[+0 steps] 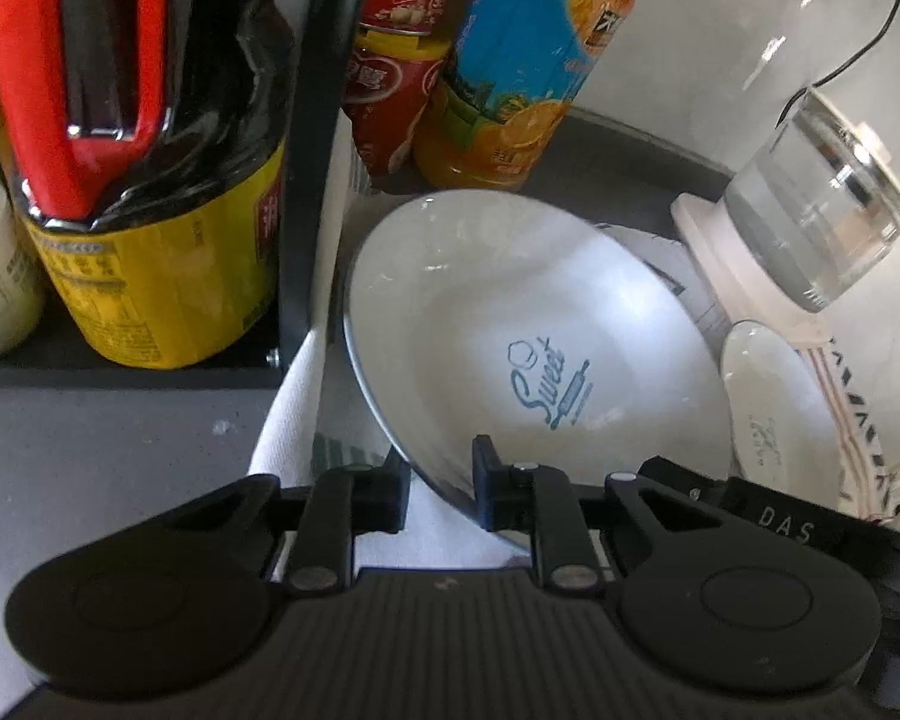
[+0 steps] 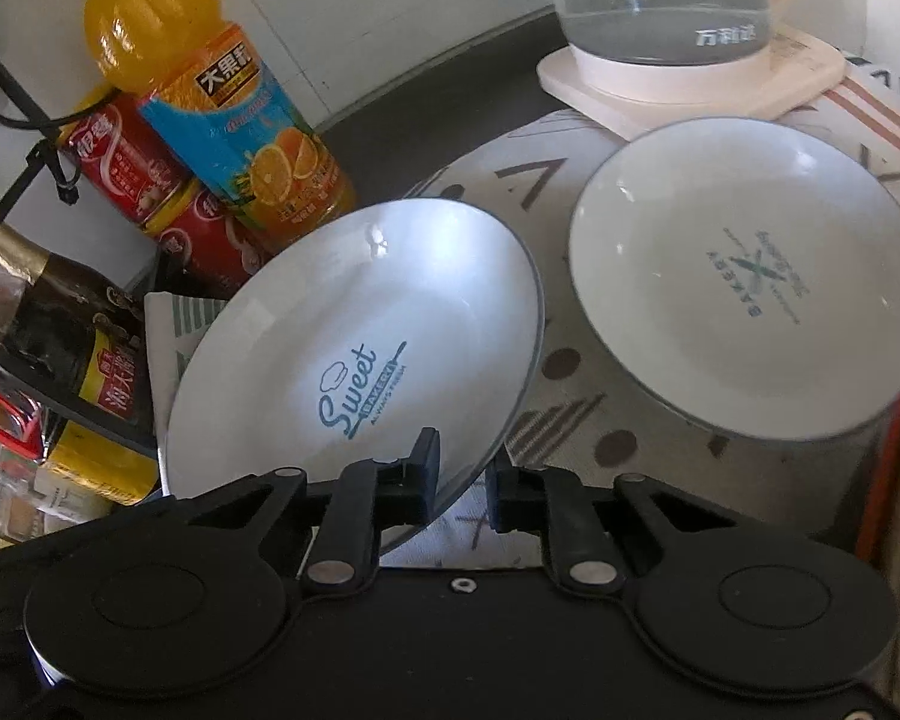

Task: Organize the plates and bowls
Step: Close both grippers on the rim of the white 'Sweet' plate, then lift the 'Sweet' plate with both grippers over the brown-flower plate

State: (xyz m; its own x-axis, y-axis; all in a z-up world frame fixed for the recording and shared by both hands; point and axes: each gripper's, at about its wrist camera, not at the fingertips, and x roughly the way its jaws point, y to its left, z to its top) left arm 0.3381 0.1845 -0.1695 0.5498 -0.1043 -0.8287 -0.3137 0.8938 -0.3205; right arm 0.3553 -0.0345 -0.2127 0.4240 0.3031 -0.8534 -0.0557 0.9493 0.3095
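L of Sweet plate point(image 1: 510, 312): dark sauce bottle point(image 1: 150, 180) w/ red handle & yellow label, standing on black shelf point(image 1: 120, 375). Up-left behind Sweet plate: two red cans point(image 1: 390, 90) stacked, w/ orange juice bottle point(image 1: 510, 60) just beside them on the R. Under Sweet plate's L edge: white cloth point(image 1: 294, 414), lying on grey desk point(image 1: 90, 462).

Sweet plate itself: white, thin dark rim, blue print in the well. Tilted, not lying flat. Near rim taken by both tools.

On that near rim: left gripper point(image 1: 441, 480), jaws closed on the plate, one finger on each face. Also there: right gripper point(image 2: 459, 471), jaws clamped on the same plate, L finger on the upper face, R finger beneath.

R of Sweet plate: second plate point(image 2: 750, 276), white w/ greenish print, clearly apart from it in right wrist view. Resting over patterned mat point(image 2: 570, 408) w/ dots & triangles. Can't tell if it sits quite flat.

Far R-back of Sweet plate: glass kettle point(image 2: 660, 0), water inside, on white base point(image 2: 690, 90). Base corner overlapping mat's far edge, just behind second plate.
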